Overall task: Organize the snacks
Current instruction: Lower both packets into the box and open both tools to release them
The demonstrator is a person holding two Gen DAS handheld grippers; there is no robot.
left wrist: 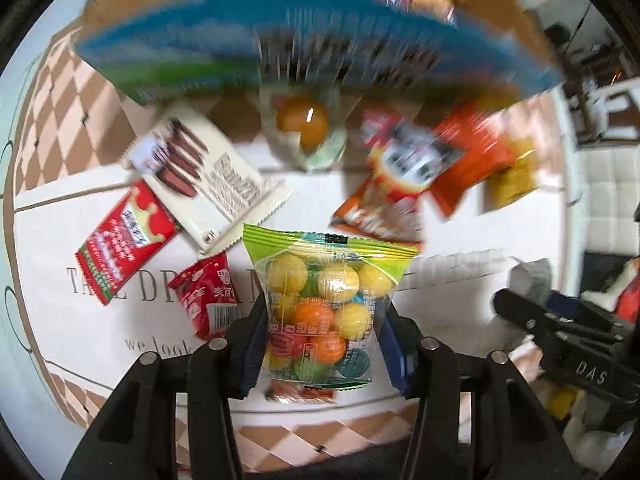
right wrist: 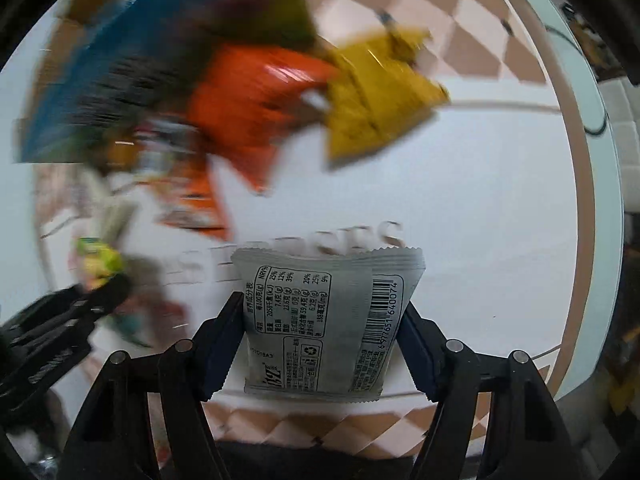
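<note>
My left gripper is shut on a clear bag of coloured candy balls with a green top, held above the white table mat. My right gripper is shut on a grey snack packet with a barcode and nutrition label. The right gripper also shows at the right of the left wrist view, and the left gripper at the left of the right wrist view. Loose snacks lie ahead: a white packet, a red packet, a small red packet, orange packets and a yellow packet.
A blue and green box, blurred, stands at the back behind the snacks. An orange jelly cup sits in front of it. The mat has a pink checkered border and printed lettering.
</note>
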